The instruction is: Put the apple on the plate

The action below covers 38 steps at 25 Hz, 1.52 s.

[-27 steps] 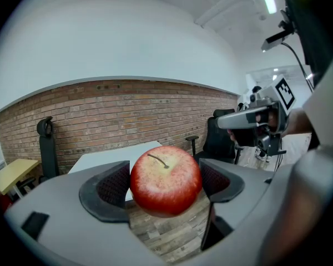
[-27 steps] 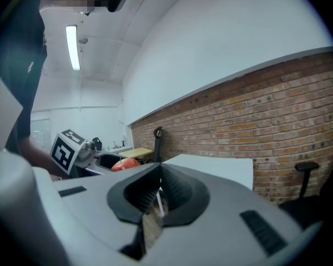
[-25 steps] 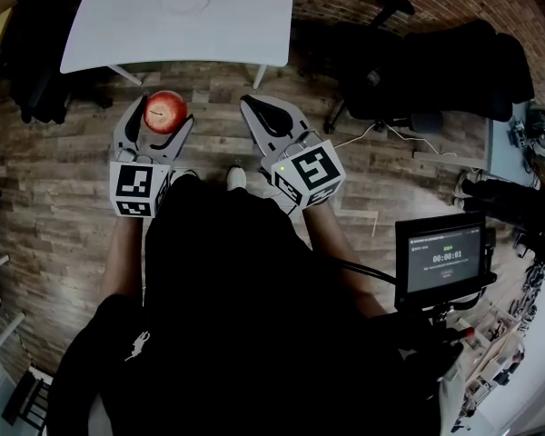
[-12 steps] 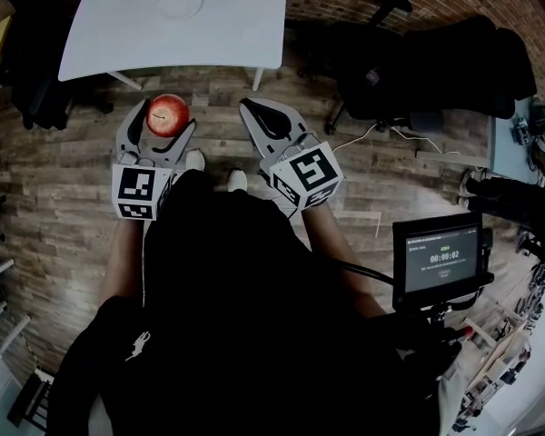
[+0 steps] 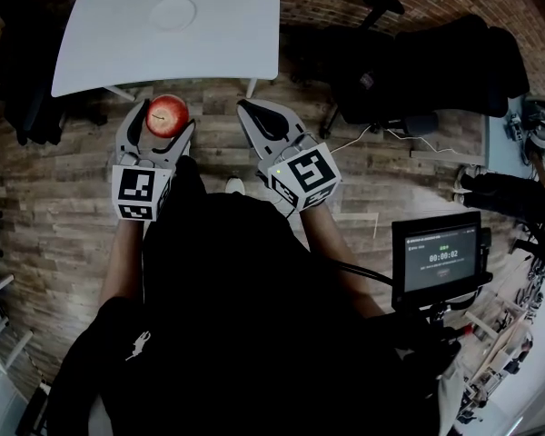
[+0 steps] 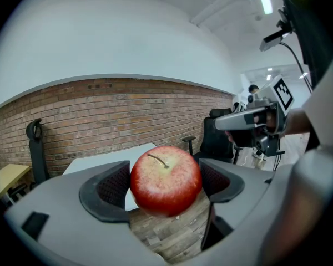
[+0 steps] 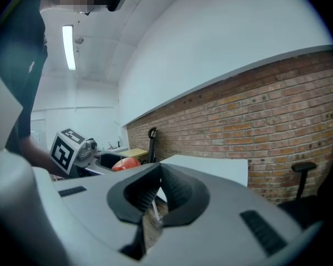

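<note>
A red apple sits between the jaws of my left gripper, which is shut on it above the wooden floor. In the left gripper view the apple stands stem up, with the dark pads pressed against both its sides. The white plate lies on the white table just beyond the apple. To the right, my right gripper is level with the left one, its jaws together and nothing between them. In the right gripper view the right gripper points at the table's corner.
Black office chairs draped with dark clothing stand right of the table. A small monitor on a stand is at my right side. A brick wall runs behind the table. Dark bags are at the left.
Both grippers, with the apple in the left one, have come a little closer to the table's near edge. The grip on the apple is unchanged.
</note>
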Tool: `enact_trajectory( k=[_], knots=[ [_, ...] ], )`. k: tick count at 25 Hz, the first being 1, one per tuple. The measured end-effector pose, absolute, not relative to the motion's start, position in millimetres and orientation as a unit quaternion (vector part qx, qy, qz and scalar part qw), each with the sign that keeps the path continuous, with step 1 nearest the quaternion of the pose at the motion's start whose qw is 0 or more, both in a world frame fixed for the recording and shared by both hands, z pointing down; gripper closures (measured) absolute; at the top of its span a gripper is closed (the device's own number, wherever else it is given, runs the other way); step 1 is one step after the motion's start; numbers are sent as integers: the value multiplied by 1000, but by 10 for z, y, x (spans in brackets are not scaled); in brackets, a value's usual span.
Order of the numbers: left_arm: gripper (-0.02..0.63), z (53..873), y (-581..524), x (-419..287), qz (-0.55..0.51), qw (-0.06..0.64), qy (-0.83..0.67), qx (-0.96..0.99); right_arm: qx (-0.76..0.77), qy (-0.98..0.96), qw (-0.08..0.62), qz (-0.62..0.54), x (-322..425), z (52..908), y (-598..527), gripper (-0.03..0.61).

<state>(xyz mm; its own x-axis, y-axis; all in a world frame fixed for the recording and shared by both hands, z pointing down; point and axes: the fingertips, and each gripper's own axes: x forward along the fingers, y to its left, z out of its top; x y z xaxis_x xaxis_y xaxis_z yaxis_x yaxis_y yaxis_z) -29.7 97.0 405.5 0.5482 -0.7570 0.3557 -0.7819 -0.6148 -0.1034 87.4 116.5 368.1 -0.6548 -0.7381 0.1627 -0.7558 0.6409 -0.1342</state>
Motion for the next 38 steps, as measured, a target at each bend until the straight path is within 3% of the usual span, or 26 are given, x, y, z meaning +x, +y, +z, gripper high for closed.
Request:
enact_trajectory(
  k=[24,38],
  knots=[
    [216,4111,-1099,-1190,188,30,-337,922,468,-875,68,102,-355,3572,-723,575],
    [215,4133,-1735,-1359,182,34,-297,937,504,-853,84,110,-567,3567,-1232,575]
  ],
)
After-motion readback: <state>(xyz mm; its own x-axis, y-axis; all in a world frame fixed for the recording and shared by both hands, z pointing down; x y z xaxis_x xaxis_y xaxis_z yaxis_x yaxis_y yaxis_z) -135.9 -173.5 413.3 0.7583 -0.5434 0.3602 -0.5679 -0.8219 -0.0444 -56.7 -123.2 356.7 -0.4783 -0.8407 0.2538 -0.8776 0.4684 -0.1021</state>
